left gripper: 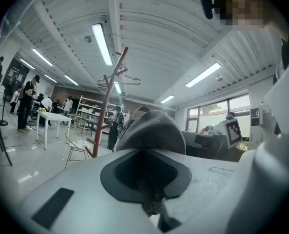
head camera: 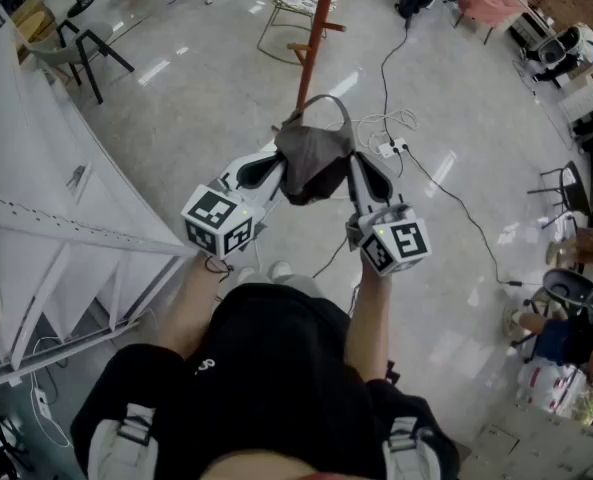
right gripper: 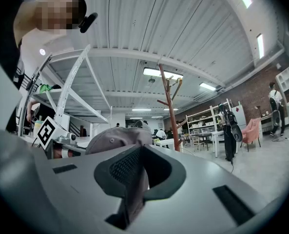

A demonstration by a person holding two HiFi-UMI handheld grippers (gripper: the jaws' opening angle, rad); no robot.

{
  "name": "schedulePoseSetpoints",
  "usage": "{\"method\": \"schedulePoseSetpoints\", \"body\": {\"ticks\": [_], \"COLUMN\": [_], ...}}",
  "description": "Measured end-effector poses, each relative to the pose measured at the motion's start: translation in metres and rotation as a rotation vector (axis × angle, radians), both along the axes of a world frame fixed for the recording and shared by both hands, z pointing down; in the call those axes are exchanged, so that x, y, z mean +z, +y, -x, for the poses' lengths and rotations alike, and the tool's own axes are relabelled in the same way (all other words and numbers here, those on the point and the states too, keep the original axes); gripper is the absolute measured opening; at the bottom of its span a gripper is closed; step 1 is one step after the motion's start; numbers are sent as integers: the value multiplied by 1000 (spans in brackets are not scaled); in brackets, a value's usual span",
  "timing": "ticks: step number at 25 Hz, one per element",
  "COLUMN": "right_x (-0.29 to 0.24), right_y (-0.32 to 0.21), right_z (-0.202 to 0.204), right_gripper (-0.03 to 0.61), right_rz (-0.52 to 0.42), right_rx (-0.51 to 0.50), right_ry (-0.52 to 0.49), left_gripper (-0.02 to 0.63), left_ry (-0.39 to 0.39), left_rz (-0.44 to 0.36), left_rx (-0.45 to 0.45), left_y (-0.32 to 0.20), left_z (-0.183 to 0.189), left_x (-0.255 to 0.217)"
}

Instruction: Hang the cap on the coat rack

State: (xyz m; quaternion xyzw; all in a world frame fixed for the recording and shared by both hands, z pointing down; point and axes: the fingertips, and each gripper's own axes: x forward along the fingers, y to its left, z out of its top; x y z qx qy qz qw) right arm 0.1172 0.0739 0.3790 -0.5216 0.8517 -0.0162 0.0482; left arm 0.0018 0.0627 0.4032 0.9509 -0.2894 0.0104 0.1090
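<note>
Floor of pale, glossy grey fills the head view, beneath a person looking down along both forearms. Coat rack, a reddish-brown pole with angled pegs, stands beyond the jaw tips of both grippers, farther off and ahead of them. Cap, grey-brown and soft, hangs stretched between the two grippers, with its strap looping up just past the jaw tips. Left gripper has its jaws clenched on one edge of the cap; the fabric is pinched in the gap and the crown bulges just beyond the tips. Right gripper clamps the opposite edge, with cloth running down between its closed jaws.
</note>
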Motion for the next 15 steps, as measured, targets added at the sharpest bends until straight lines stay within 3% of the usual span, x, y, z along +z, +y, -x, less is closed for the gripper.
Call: {"method": "schedulePoseSetpoints", "body": {"ticks": [15], "right_x": [15], "right_y": [-17], "right_z": [-20], "right_gripper": [8], "right_rz": [24], "right_rx": [-15], "right_ry": [-35], "left_gripper": [9], "left_ry": [-20], "left_rz": [27], "left_rx": [-25], "left_y": [-9], "left_z": [-21], "left_x": [12]}}
